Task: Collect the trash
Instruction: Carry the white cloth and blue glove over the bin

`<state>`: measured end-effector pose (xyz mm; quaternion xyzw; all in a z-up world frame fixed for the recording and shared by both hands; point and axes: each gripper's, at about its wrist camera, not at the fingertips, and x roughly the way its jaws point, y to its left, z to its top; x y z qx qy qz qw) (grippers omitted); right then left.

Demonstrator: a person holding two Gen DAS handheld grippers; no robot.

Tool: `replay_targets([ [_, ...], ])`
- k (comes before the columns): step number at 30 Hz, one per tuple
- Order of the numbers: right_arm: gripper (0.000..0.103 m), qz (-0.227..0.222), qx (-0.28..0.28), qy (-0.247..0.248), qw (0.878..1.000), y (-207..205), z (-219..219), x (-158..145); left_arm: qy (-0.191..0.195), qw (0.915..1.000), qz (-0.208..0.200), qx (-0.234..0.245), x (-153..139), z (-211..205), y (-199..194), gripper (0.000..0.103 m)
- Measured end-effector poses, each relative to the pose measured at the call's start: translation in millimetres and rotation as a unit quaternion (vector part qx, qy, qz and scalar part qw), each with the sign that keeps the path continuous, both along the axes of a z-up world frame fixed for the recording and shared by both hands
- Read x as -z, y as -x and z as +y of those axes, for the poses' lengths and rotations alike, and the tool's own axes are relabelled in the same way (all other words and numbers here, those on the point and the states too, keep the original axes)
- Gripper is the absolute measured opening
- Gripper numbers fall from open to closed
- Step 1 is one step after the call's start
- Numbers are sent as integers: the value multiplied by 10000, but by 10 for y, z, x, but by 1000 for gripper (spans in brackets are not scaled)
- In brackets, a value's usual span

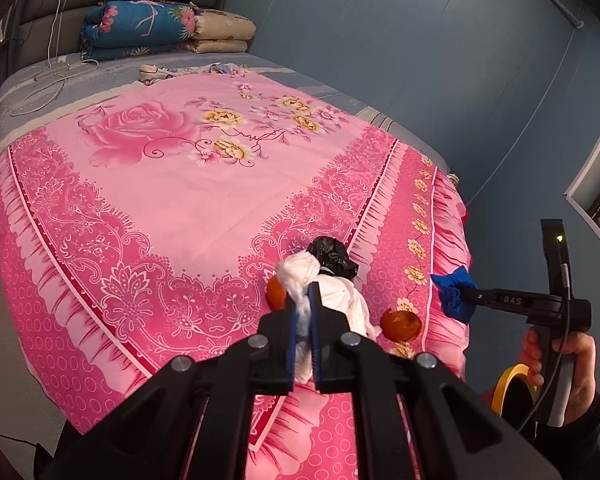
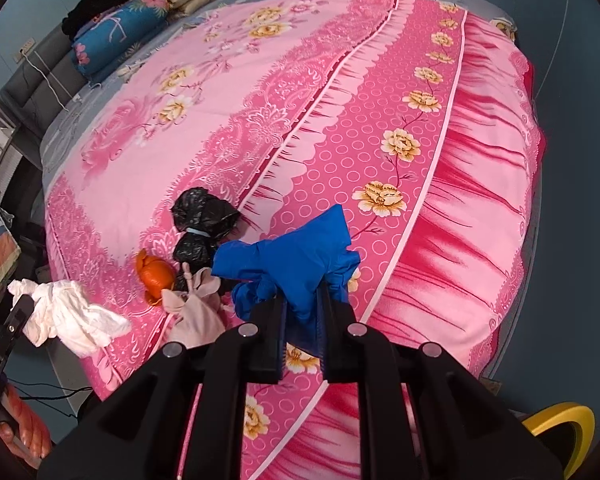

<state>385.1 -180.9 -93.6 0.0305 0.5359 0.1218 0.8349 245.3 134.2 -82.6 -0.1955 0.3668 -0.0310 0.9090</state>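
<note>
Both tools loaded. My left tool (image 1: pixel 304 308) is clamped nearly shut on a crumpled white tissue wad (image 1: pixel 300 276), which hangs clear of the bed at its near edge; the right wrist view shows the same wad drooping loose below the pinch. My right tool (image 2: pixel 302 312) is closed as far as it goes on a scrunched blue wrapper or bag (image 2: pixel 296 256), lifted above the pink floral bedspread (image 2: pixel 440 152).

Not yet collected, on the bedspread near the corner: a knotted black plastic bag (image 2: pixel 202 216), a small pinkish tied bundle (image 2: pixel 196 308) touching it, and orange peel pieces (image 2: pixel 154 274).

A yellow-rimmed bin (image 2: pixel 564 416) sits low beside the bed, to the right; I judge it the drop point.

Risks:
- The tissue is held by a thin twisted neck; a quick swing could tear it or let it slip out onto the floor.
- The blue piece bulges well beyond the jaws; it may catch on the bin rim.
- Both tools converging on one bin could collide.
</note>
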Motion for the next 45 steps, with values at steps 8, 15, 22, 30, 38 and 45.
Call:
replay_targets([
  [8, 12, -457, -44, -120, 9989, 486, -129, -307, 25, 9998, -117, 148, -128, -78, 181, 5],
  [15, 12, -1058, 3, -180, 9942, 994, -327, -612, -108, 9984, -212, 504, -186, -398, 316, 5],
  [22, 12, -1674, 105, -236, 9856, 1503, -583, -938, -219, 9941, -393, 985, -329, -846, 404, 5],
  [30, 12, -2400, 375, -233, 9698, 2147, -960, -1237, -354, 9850, -527, 1604, -483, -1444, 484, 5],
  [38, 12, -3069, 810, 12, 9483, 2643, -1317, -1486, -422, 9743, -652, 2115, -610, -2012, 572, 5],
  [45, 12, -3577, 1282, 214, 9247, 2965, -1629, -1622, -611, 9609, -755, 2592, -680, -2497, 677, 5],
])
